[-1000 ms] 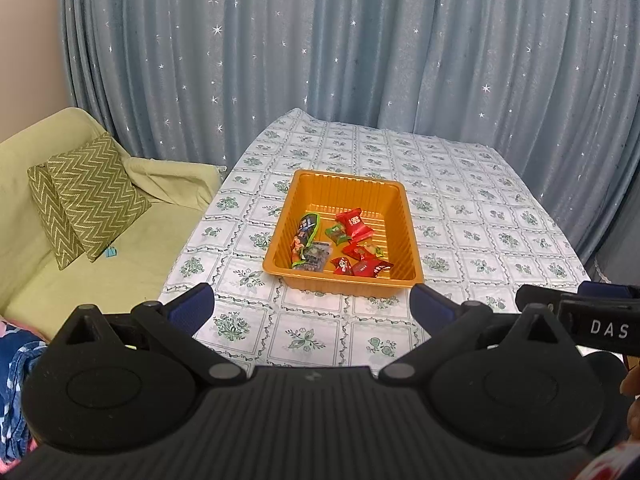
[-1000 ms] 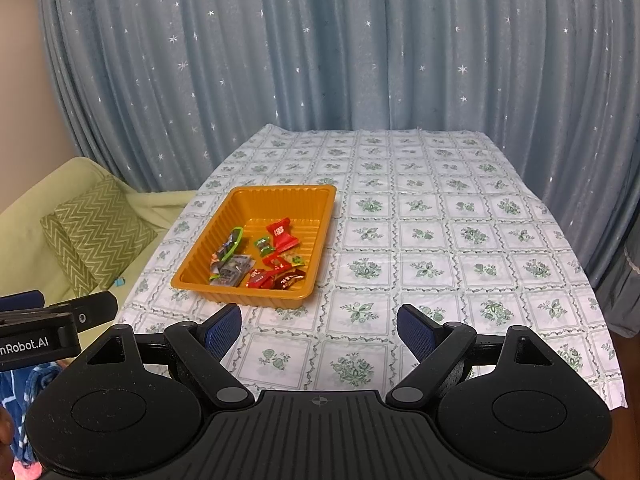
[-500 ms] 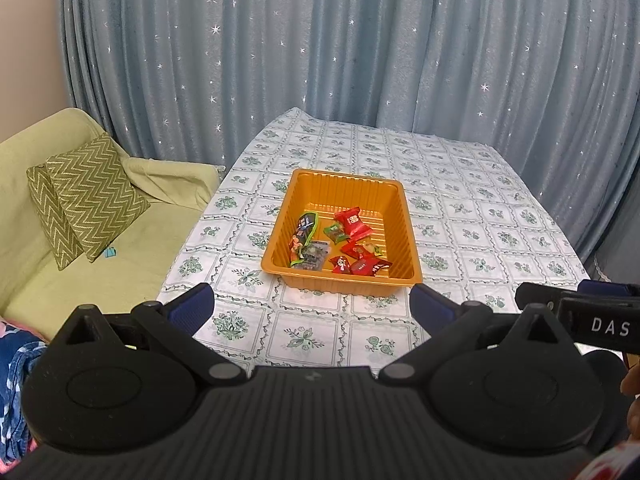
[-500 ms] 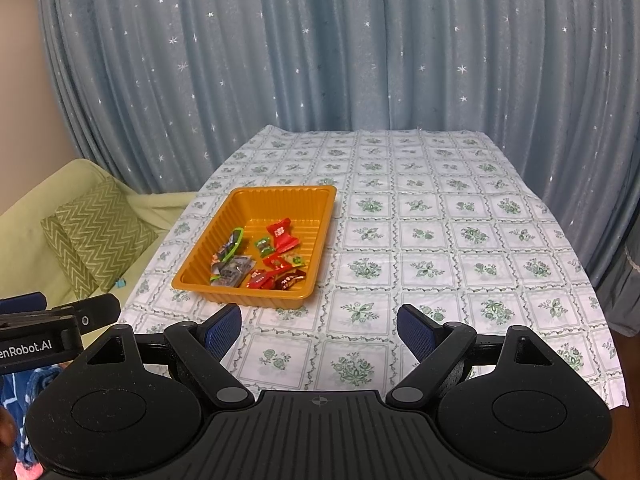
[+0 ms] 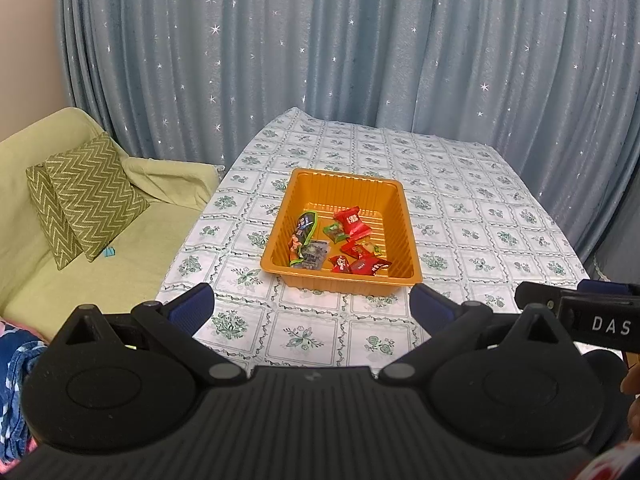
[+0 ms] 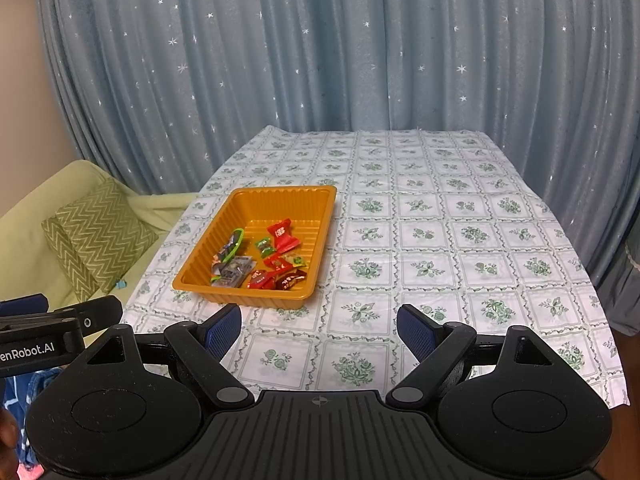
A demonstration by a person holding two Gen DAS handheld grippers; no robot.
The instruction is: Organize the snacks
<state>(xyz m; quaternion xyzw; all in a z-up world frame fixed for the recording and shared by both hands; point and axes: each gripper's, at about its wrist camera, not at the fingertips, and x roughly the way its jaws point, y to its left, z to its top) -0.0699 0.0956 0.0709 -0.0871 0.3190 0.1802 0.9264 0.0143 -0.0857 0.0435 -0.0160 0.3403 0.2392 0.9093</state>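
Note:
An orange tray [image 5: 344, 190] [image 6: 256, 204] sits on the floral tablecloth, left of the table's middle. Inside it lie several snack packets: red ones [image 5: 352, 222] [image 6: 282, 234], a small green one [image 5: 334, 232] [image 6: 263, 245], a dark packet with a green edge [image 5: 304, 232] [image 6: 232, 246] and a grey one [image 5: 314, 256]. My left gripper [image 5: 310, 308] hangs open over the near table edge, short of the tray, with nothing between its blue pads. My right gripper [image 6: 320, 330] is open too and holds nothing, nearer than the tray and to its right.
The table [image 6: 440, 216] carries a white cloth with green flowers. Blue starry curtains [image 5: 320, 60] close off the back. A pale green sofa [image 5: 80, 240] with zigzag cushions [image 5: 88, 196] stands left of the table. Each view shows the other gripper's body at its side edge.

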